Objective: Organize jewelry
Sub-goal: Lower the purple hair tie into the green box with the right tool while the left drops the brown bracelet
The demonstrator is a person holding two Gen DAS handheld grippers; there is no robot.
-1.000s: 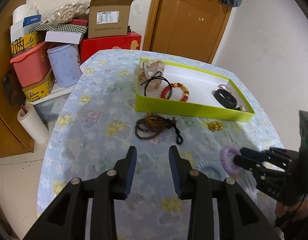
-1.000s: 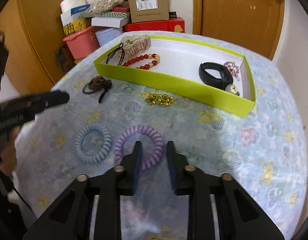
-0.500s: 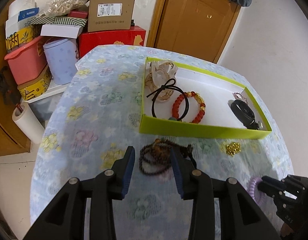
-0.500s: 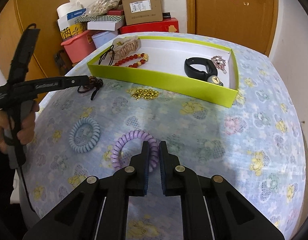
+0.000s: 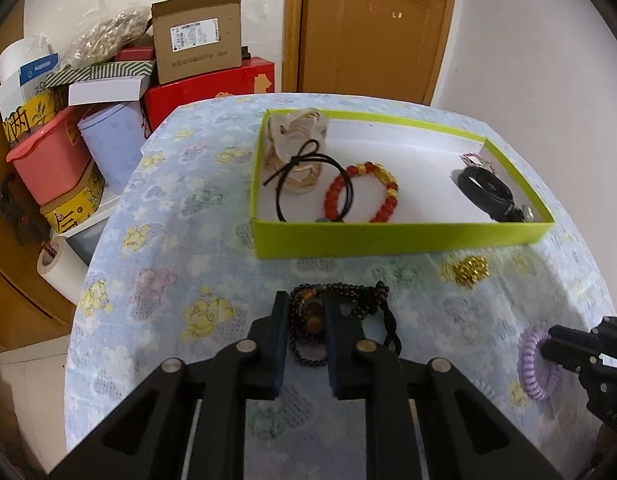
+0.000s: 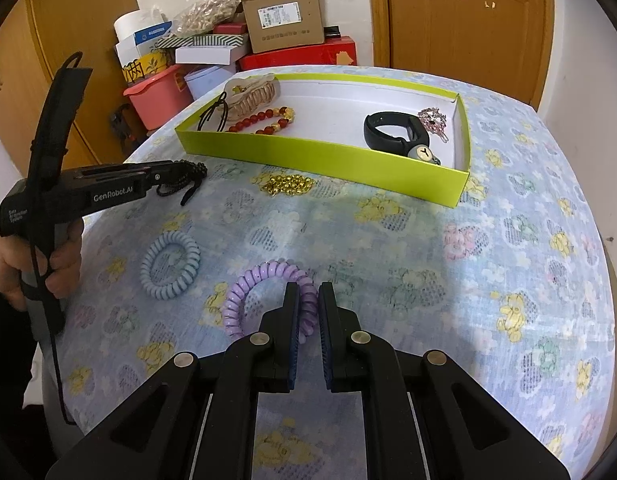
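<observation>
With the left claw (image 5: pixel 306 312) just closing around the dark bead necklace (image 5: pixel 336 320) on the table (image 5: pixel 168 280) and the right claw (image 6: pixel 307 300) clenching the purple hair tie (image 6: pixel 248 292), loose strands are probably risking slipping or snagging on lifting.

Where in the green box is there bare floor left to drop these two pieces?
The green box has a bare white stretch mid-floor, between the red bead bracelet and the black wristband, running to the far wall. The left end is crowded with the hair claw and black hair tie; the right end holds the wristband and pink brooch.
</observation>
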